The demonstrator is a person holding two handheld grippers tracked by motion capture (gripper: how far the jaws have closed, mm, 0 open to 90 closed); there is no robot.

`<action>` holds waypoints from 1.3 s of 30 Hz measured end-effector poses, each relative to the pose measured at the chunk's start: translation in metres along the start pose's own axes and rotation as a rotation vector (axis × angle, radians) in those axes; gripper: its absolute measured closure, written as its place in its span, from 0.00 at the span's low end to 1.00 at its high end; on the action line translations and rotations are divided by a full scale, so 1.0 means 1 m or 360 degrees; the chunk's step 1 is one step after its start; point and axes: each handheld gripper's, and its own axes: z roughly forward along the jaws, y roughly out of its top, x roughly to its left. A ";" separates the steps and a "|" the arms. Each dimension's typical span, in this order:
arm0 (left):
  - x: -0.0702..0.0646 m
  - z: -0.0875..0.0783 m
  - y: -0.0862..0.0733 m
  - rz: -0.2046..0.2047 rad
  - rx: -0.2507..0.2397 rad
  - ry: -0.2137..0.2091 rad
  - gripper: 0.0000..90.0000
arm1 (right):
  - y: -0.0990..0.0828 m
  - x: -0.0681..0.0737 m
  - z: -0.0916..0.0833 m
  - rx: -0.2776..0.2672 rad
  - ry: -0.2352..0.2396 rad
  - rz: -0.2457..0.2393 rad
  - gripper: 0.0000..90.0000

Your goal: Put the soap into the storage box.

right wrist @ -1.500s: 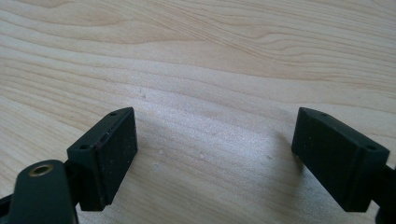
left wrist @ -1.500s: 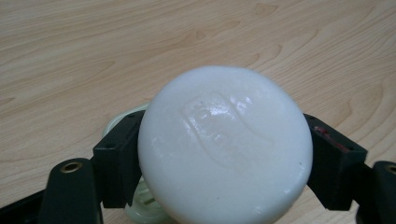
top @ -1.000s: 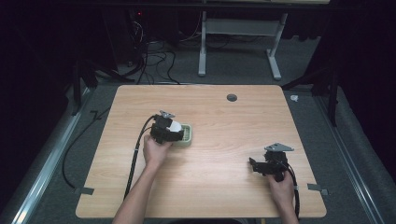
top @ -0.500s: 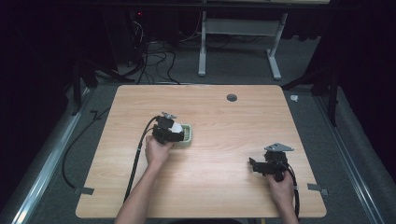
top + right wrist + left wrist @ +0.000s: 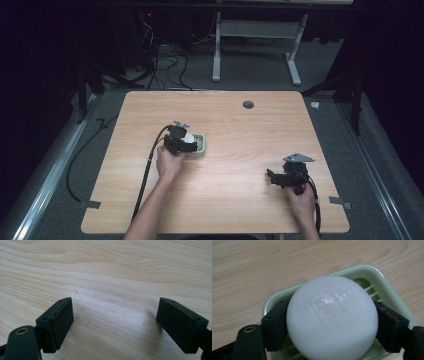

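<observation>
White soap: a round bar of soap (image 5: 332, 317) is clamped between the two jaws of the left tool (image 5: 181, 140), one jaw pressed to each side.
Dish: a pale green soap dish (image 5: 372, 280) sits directly beneath the soap (whether the bar touches its slats cannot be told), left of centre on the counter (image 5: 240, 130).
Right tool: the right tool (image 5: 280, 176) is held low near the counter's right front, jaws spread well apart over bare wood.
Change: compared with a second ago, both tools and the dish sit in the same places.
Surface: light wood grain, a small dark round hole (image 5: 248, 104) near the far edge.
Room: dark, grey floor, cables (image 5: 160, 60) and a white frame (image 5: 260, 45) behind.
</observation>
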 end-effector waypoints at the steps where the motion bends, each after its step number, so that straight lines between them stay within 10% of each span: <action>1: 0.001 -0.003 0.001 -0.0005 -0.0024 -0.0010 0.26 | 0.000 0.000 0.000 0.0000 0.0000 0.0000 0.17; 39: 0.019 -0.083 -0.001 -0.0024 -0.0239 -0.0129 0.19 | 0.000 0.000 0.000 -0.0002 0.0000 -0.0005 0.17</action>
